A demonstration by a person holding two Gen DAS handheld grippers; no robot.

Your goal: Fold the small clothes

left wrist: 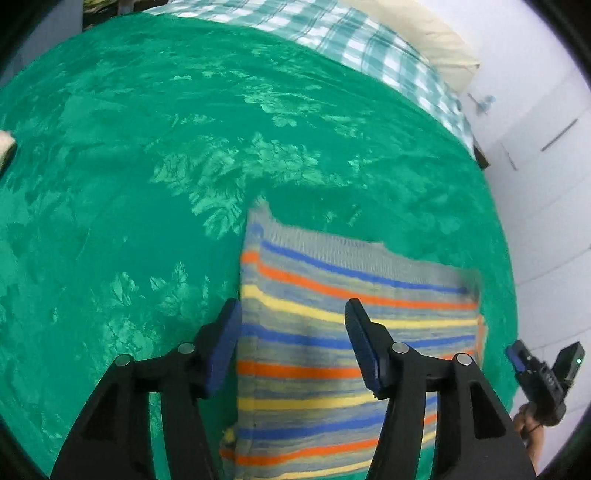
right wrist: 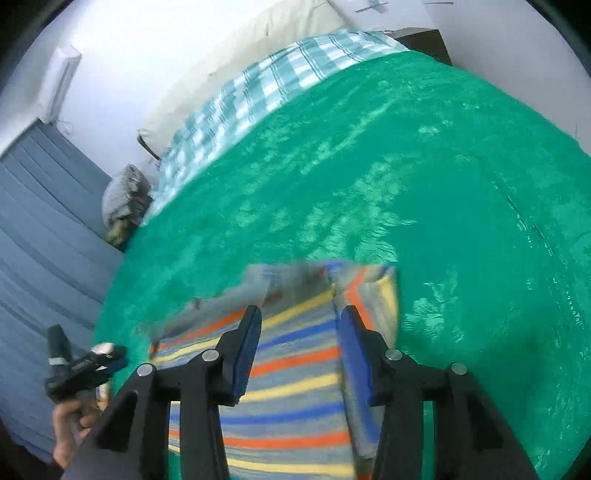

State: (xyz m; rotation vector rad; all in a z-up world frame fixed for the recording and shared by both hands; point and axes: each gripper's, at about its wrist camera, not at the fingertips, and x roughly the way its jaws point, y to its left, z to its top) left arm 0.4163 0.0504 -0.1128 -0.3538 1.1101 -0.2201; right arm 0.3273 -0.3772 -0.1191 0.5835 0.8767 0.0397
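Both grippers, left (left wrist: 291, 314) and right (right wrist: 299, 321), spread wide, gripping nothing, over striped garment (left wrist: 332, 350) on green blanket (left wrist: 147, 147); checked sheet (left wrist: 351, 40) beyond.

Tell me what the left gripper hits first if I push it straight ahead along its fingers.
Most likely the striped garment between the open fingers of the left gripper, then the green blanket. Depth is unclear.

One striped knit garment (left wrist: 332, 332) lay on one green blanket (left wrist: 147, 184); one checked sheet (left wrist: 351, 40), one cream pillow (left wrist: 424, 33), two grippers: left (left wrist: 291, 314), right (right wrist: 299, 317).
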